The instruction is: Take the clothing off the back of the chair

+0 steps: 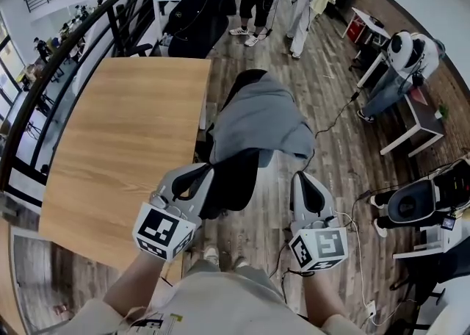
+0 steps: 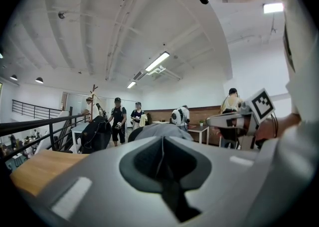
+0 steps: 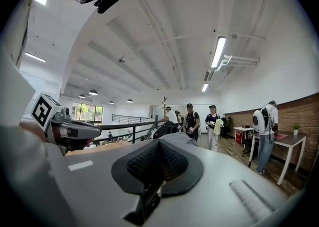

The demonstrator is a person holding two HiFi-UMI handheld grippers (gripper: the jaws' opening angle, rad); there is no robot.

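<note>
Grey clothing lay draped over the chair back, untouched. Left gripper and right gripper (both pressed together, empty) aimed at it, presumably set to reach.

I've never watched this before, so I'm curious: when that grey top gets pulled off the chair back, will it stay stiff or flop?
Probably floppy: the grey top sags in soft folds over the chair. Likely light, as it looks like thin cloth. It could catch, since it drapes right across the chair's back.

R gripper fingers together, empty; grey clothing just beyond; L gripper at left.
</note>
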